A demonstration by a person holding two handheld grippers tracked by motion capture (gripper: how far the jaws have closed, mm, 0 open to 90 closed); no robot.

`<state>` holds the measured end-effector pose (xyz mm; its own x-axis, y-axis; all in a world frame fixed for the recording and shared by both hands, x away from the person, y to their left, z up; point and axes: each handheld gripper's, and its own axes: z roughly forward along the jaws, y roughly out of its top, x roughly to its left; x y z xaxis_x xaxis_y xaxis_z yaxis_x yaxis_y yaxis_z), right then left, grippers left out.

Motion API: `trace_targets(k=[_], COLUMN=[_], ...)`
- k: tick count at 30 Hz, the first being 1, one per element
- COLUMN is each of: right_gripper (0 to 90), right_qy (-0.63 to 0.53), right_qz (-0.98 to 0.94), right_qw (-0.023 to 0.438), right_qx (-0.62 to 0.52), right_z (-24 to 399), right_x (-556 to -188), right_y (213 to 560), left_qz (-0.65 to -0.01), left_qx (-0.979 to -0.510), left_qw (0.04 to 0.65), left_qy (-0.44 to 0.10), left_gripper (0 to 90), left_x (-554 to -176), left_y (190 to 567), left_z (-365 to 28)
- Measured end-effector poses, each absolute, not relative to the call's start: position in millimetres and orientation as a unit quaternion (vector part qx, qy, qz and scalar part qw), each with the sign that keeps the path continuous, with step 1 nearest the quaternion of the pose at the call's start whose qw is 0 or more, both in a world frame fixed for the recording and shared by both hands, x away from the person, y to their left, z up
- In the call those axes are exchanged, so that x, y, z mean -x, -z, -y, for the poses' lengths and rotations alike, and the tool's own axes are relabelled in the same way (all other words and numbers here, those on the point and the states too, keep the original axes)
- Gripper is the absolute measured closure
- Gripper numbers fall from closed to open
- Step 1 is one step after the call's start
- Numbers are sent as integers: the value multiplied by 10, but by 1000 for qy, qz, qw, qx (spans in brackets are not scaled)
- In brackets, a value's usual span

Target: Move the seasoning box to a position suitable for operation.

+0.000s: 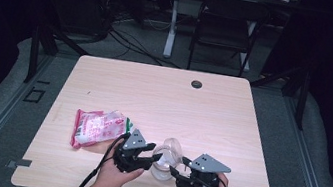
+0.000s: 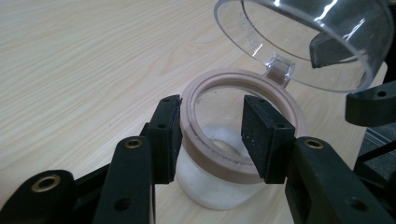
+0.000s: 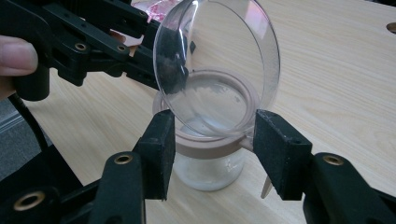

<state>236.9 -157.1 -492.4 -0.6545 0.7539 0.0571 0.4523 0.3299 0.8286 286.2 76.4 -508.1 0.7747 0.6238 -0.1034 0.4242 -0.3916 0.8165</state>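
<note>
- The jar (image 1: pixel 163 166) stands low in the high view, just right of centre near the table's near edge, between the two grippers. It is a small clear container with a pinkish-tan collar round its mouth and something white in the bottom.
- Its clear lid (image 1: pixel 173 148) is swung up on a hinge and stands tilted above the mouth. In the left gripper view the lid (image 2: pixel 303 42) is at the upper right, its hinge tab meeting the collar. In the right gripper view the lid (image 3: pixel 219 65) rises at the top centre.
- Left gripper (image 1: pixel 151 158): in its own view its jaws straddle the near part of the jar's (image 2: pixel 233 154) collar. The left pad lies against the outside of the collar; the right pad stands over the mouth, and I cannot tell whether it presses the rim.
- Right gripper (image 1: pixel 176 170): in its own view the jaws stand spread either side of the jar (image 3: pixel 210 154). The left pad is close against the collar, while the right pad stands a little off it, so it looks open rather than gripping.
- A pink and white packet (image 1: pixel 98 129) lies at the left of the wooden table (image 1: pixel 163 98), beside the left gripper. Its printing is too small to read.
- No writing is legible on the jar or lid.
</note>
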Motion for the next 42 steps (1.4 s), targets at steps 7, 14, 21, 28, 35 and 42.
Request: trace_targets(k=[7,14,21,28,35,42], right_gripper=[490,492,494,559,591,588], right_qy=[-437,-438,-440,-450,-446,-448], right_qz=[-797,-794,-793,-786,-784,-780], right_qw=[171,173,176,176,178,160], right_qx=[-380,-384,-383,-386,-393,-406], right_z=[1587,1610,1638,1723,1807,1893], right_x=[-2373,-2377,-2376,-2369,-2362,-2400], right_y=[4929,4928,4917,4884,4871,4890], left_qz=[-318,-313,-313,-310,-309,-309], left_qx=[-830,-830,-830,-830,-829,-829], left_qw=[444,448,449,450,451,452], left_qy=[-110,-109,-109,-114,-115,-115], left_gripper=[615,650,651,652,652,653], left_x=[-2868,-2858,-2855,-2850,-2846,-2844], left_y=[5123,5137,5140,5144,5147,5149], left_z=[-765,-753,-757,-755,-758,-759])
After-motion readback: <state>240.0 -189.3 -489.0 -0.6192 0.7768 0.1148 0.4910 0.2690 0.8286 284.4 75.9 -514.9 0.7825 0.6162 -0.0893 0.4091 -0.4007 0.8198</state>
